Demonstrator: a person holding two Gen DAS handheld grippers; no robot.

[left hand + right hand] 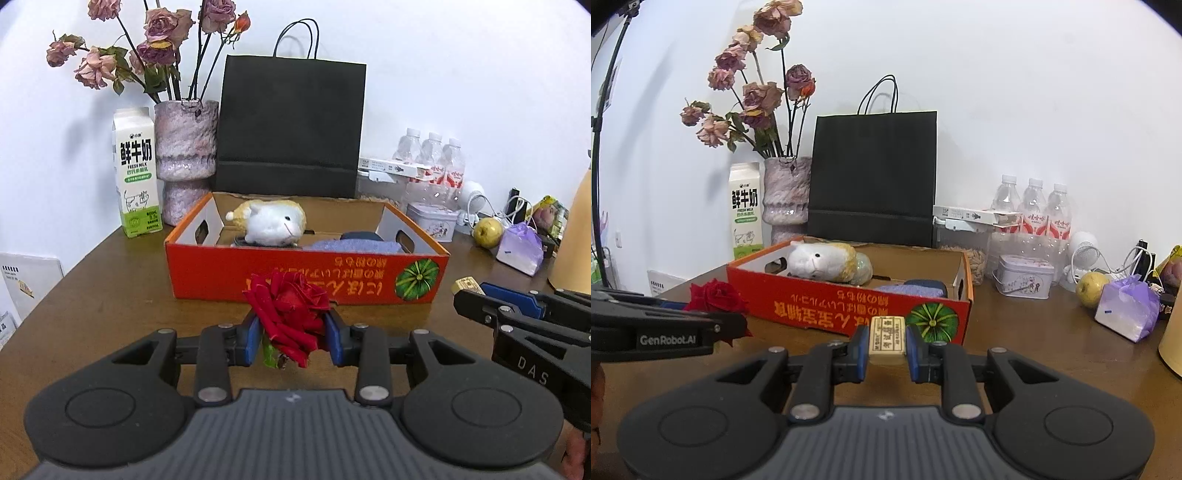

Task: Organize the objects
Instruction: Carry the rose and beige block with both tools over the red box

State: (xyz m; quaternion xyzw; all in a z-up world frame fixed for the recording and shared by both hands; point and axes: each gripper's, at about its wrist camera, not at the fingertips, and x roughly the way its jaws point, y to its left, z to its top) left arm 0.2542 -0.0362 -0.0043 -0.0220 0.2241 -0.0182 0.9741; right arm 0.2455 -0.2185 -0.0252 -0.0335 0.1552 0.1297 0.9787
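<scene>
Inside orange box (306, 275), plush toy (275, 223), folded purple cloth (354, 245)

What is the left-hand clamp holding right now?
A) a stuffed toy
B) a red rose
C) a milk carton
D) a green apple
B: in the left wrist view the left gripper has its blue pads pressed on either side of a red rose, held in front of the orange box, while the stuffed toy lies inside that box.
</scene>
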